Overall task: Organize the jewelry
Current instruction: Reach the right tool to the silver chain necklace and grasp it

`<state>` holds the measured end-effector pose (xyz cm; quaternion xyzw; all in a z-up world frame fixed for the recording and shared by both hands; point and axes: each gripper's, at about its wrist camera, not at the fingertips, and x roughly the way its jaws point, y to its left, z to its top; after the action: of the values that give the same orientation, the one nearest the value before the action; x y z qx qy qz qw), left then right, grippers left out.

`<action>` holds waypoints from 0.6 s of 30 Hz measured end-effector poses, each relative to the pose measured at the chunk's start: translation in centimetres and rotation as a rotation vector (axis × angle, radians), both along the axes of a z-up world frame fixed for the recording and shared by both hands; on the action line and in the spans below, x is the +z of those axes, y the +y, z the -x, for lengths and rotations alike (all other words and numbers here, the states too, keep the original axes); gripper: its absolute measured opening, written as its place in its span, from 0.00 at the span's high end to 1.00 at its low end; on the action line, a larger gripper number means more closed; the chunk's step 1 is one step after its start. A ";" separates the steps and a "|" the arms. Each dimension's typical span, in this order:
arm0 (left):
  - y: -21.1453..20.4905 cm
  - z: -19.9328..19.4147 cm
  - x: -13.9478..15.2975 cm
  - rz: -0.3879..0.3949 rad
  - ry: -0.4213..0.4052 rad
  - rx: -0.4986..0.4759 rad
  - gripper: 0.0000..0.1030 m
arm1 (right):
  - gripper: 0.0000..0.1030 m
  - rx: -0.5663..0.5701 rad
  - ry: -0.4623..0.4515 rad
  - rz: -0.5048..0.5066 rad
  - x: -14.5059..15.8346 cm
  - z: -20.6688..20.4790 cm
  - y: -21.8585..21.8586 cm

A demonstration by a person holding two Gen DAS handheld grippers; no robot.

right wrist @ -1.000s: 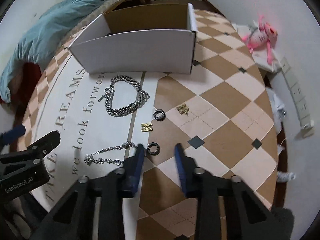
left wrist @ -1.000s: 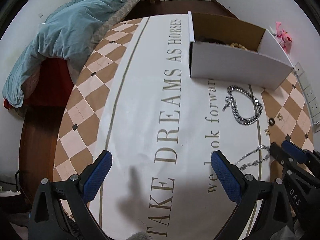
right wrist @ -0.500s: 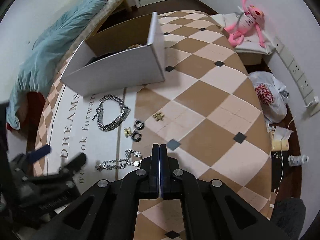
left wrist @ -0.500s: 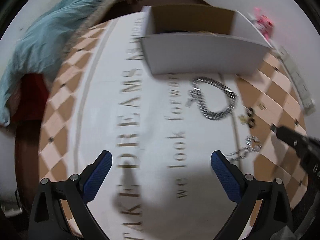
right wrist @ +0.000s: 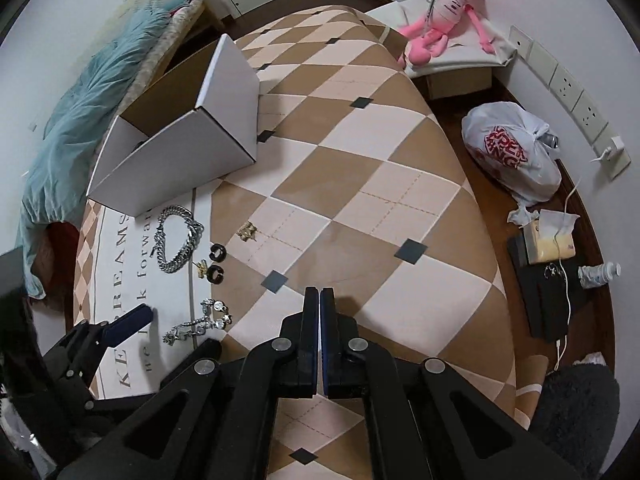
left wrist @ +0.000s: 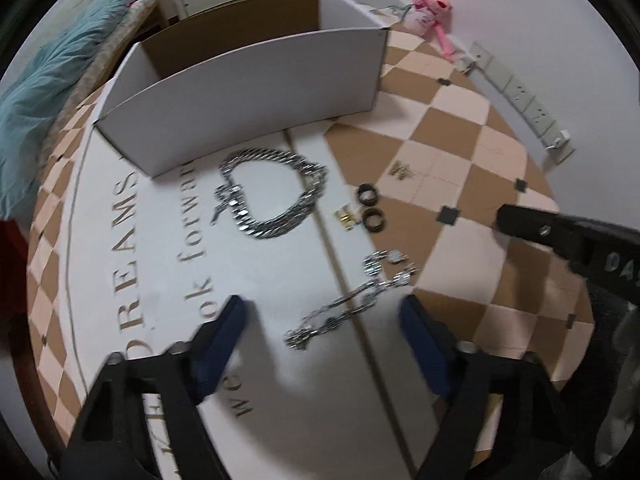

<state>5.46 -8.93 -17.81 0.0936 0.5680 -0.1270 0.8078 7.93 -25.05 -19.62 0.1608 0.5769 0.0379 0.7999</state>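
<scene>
My left gripper (left wrist: 322, 312) is open, its blue pads either side of a thin silver chain (left wrist: 352, 300) lying on the table cloth. A thick silver chain (left wrist: 272, 196) lies in a loop in front of a white cardboard box (left wrist: 248, 92). Two black rings (left wrist: 370, 208) and a gold piece (left wrist: 346, 216) lie to its right, and another gold piece (left wrist: 402, 169) sits farther right. My right gripper (right wrist: 320, 300) is shut and empty, raised over the checkered cloth. The thin chain (right wrist: 196, 324) and thick chain (right wrist: 176, 240) also show in the right wrist view.
The white box (right wrist: 176, 160) stands open at the back of the table. A blue blanket (right wrist: 80, 112) lies on a bed to the left. A pink toy (right wrist: 444, 12), a plastic bag (right wrist: 512, 152) and wall sockets (right wrist: 568, 88) are on the right.
My left gripper has swung right and forward and now straddles the thin silver chain. My right gripper has shut and pulled back up and away from the jewelry.
</scene>
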 end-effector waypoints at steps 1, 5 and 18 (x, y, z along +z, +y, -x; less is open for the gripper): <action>-0.3 0.0 0.2 0.002 -0.008 -0.014 0.46 | 0.99 -0.002 0.002 -0.002 -0.1 0.0 -0.1; -0.9 -0.4 0.3 0.010 -0.016 -0.053 0.94 | 0.98 -0.017 0.016 -0.007 -0.4 0.2 -0.3; 5.9 -1.4 2.0 0.117 -0.025 0.139 0.99 | 0.98 0.003 -0.009 -0.056 1.3 0.0 1.0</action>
<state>6.86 -3.04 -15.78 0.0083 0.5545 -0.1021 0.8259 7.97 -24.08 -18.35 0.1822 0.5724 0.0560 0.7975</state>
